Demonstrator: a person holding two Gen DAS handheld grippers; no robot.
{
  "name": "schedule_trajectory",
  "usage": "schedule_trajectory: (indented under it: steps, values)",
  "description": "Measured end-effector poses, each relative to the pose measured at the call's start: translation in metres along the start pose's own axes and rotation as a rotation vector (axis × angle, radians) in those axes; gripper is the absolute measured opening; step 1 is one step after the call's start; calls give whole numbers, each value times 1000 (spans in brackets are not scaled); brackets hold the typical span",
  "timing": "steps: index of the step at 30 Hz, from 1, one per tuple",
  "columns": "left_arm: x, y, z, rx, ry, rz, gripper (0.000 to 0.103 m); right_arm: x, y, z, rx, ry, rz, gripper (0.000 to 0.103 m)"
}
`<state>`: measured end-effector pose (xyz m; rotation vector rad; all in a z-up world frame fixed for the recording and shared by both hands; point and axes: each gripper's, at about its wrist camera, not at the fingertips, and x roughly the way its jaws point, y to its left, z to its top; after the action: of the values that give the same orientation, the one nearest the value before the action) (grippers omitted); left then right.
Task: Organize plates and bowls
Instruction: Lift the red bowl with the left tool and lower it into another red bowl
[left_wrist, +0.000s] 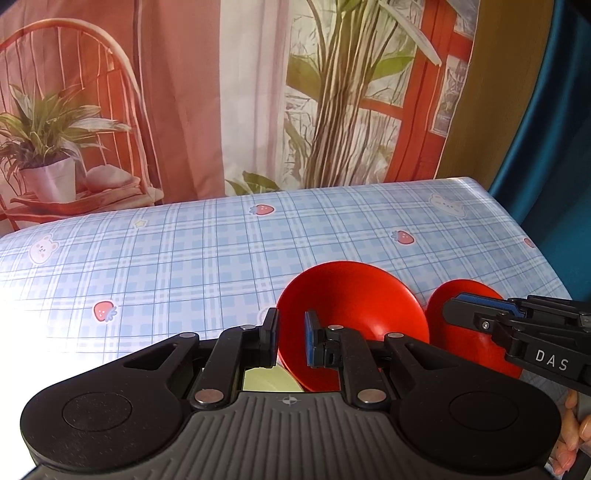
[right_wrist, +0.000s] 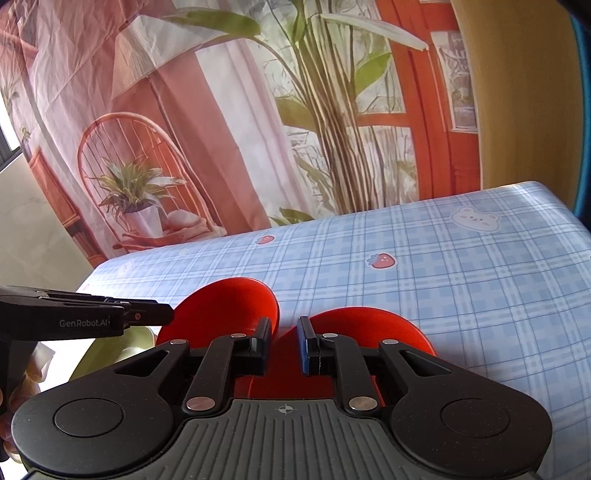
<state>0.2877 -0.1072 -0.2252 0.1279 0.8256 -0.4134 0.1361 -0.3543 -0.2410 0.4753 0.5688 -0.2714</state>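
We grip one red bowl (left_wrist: 354, 314) by its rim in our left gripper (left_wrist: 291, 338), tilted above the desk (left_wrist: 184, 266) near its front edge; our right gripper (right_wrist: 282, 345) clasps the second red bowl (right_wrist: 369, 328) likewise, probably for nesting.

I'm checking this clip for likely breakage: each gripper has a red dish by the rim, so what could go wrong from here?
1. The left gripper pinches only the rim of the tilted red bowl; it could slip or swing.
2. The right gripper holds the second red dish close beside it; their rims could knock together.
3. A pale green dish lies below, so a dropped bowl might strike it.
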Motion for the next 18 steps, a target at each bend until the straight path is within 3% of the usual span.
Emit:
schedule_trajectory:
  steps: [12, 18]
  values:
    - [-18, -42, -9, -63, -61, -139, 15, -40, -27, -9, -64, -98, -129, 16]
    - [-17, -67, -31, -71, -30, -191, 15, -45, -45, -21, -49, -104, -175, 16]
